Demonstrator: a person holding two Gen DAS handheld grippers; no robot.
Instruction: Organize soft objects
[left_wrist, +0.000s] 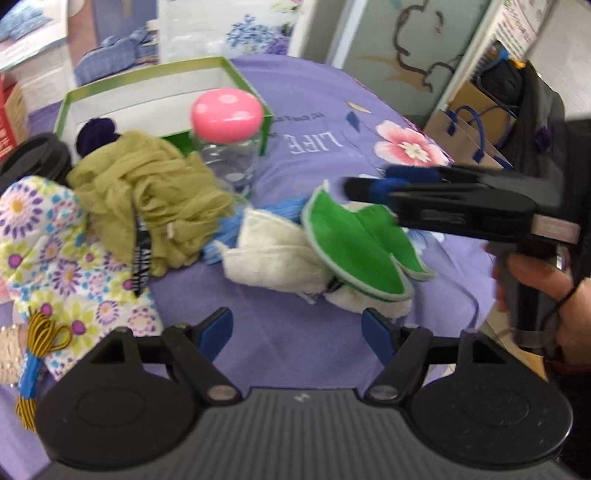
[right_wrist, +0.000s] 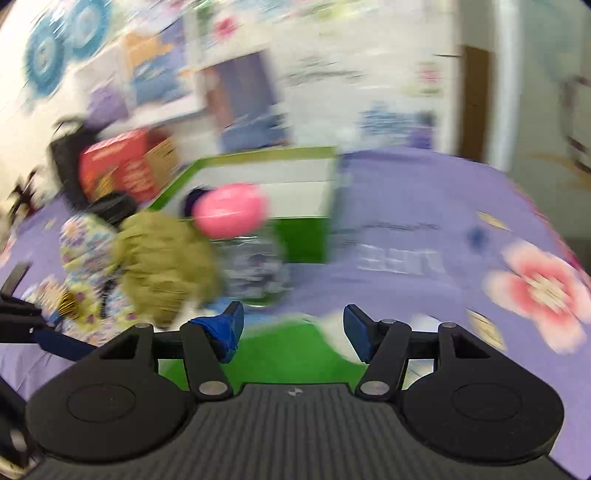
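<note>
Purple cloth (left_wrist: 314, 110) printed with pink flowers and white lettering. Box (left_wrist: 147, 79), green outside, white inside. Clear jar with a pink lid (left_wrist: 227, 115) dotted white. Olive-green mesh bundle (left_wrist: 147, 188). White fabric (left_wrist: 66, 266) patterned with purple, yellow-green and blue flowers. Cream fleece piece (left_wrist: 269, 254) with a bright green, grey-edged lining (left_wrist: 354, 240). Light blue yarn (left_wrist: 229, 229). Yellow-and-black striped cord (left_wrist: 40, 332) in a blue band. Black grippers with blue pads (left_wrist: 218, 325).

Pink-lidded clear jar (left_wrist: 227, 142) beside green box (left_wrist: 166, 79), on purple cloth (left_wrist: 317, 103).
</note>
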